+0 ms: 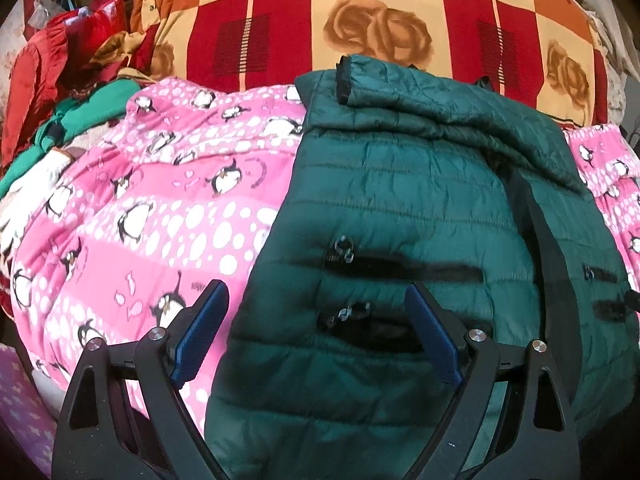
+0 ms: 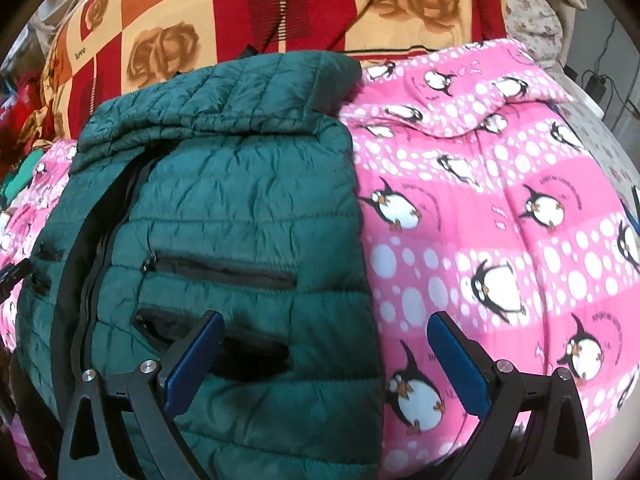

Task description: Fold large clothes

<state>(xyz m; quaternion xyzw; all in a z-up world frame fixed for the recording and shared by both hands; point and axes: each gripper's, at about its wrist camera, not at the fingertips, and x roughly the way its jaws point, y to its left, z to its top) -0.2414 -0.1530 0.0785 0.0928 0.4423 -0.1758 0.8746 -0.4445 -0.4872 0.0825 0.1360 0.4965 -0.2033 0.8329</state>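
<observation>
Left gripper: jaws released and spread wide, holding nothing, poised above the jacket's left edge.
Right gripper: jaws released and spread wide, empty, straddling the jacket's right edge.
Jacket: green, quilted, lying flat on the blanket; its zipped pockets lie between and just past each pair of jaws, a sleeve folded across its far end.
Blanket: pink with penguins, under the jacket, spreading outside both grippers.
Cover: red and orange checks with roses, beyond the jacket.
Clothes pile: red and green, far left of the left jaws.
</observation>
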